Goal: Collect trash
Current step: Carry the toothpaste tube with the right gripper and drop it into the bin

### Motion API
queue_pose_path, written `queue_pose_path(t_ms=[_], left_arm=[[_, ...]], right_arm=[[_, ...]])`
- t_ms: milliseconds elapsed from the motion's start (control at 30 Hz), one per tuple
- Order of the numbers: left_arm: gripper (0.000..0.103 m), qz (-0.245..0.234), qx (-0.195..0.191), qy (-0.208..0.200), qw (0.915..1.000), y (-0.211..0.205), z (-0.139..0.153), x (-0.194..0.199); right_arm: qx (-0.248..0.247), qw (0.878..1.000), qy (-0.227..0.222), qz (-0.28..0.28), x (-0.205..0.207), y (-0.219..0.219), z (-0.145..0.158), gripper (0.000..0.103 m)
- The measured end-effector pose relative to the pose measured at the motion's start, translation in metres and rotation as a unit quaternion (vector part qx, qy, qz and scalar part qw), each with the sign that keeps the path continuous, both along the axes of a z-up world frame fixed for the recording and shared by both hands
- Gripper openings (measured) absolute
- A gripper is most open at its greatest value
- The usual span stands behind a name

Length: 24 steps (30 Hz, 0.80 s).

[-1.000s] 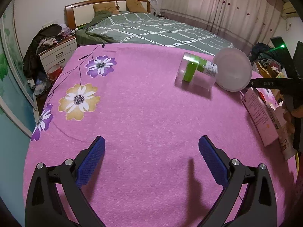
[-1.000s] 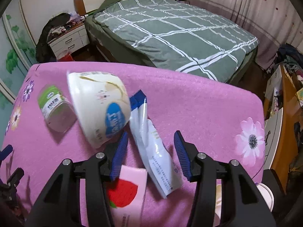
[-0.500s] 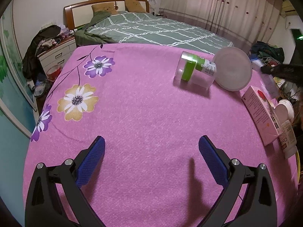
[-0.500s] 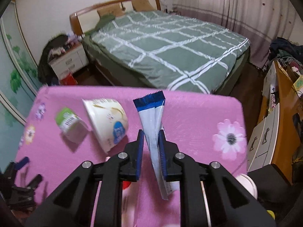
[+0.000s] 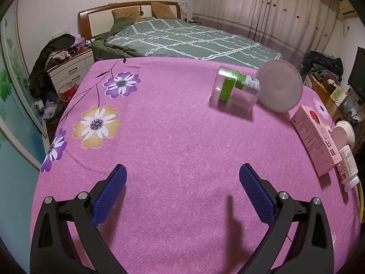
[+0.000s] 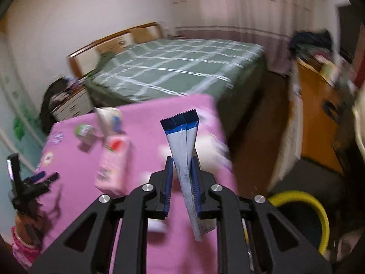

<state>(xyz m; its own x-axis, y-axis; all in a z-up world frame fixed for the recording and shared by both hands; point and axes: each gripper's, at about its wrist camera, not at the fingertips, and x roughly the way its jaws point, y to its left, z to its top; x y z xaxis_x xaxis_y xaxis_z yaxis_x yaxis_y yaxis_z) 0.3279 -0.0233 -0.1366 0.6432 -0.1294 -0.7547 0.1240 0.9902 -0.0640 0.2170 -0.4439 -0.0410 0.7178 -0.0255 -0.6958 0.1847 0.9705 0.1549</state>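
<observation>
My right gripper (image 6: 182, 163) is shut on a blue and white snack wrapper (image 6: 182, 141) and holds it in the air over the right edge of the pink table (image 6: 141, 137). My left gripper (image 5: 182, 178) is open and empty, low over the near part of the table. Ahead of it lie a clear cup with a green label (image 5: 235, 89), a white bowl on its side (image 5: 281, 85), a pink carton (image 5: 316, 139) and a small white bottle (image 5: 348, 167). The carton (image 6: 113, 159) and the bowl (image 6: 110, 119) show blurred in the right wrist view.
A bin with a yellow rim (image 6: 303, 212) stands on the floor to the right of the table. A green bed (image 5: 182, 38) is behind the table, a nightstand (image 5: 70, 68) at the left, a wooden cabinet (image 6: 319, 114) at the right.
My right gripper closed on the wrapper, lifted it off the table and swung right towards the table's edge. My left gripper stayed still and open.
</observation>
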Motion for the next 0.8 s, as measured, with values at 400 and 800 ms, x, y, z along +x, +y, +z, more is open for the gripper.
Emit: queue_pose_path(t_ms=[400, 800], left_arm=[[0.097, 0.001, 0.011, -0.01, 0.9999, -0.004, 0.004, -0.004], [0.097, -0.009, 0.044, -0.029, 0.9985, -0.03, 0.011, -0.022]], right_arm=[[0.017, 0.983, 0.076, -0.164, -0.105, -0.105, -0.081, 0.018], [0.029, 0.989, -0.004, -0.146, -0.089, -0.066, -0.066, 0.031]])
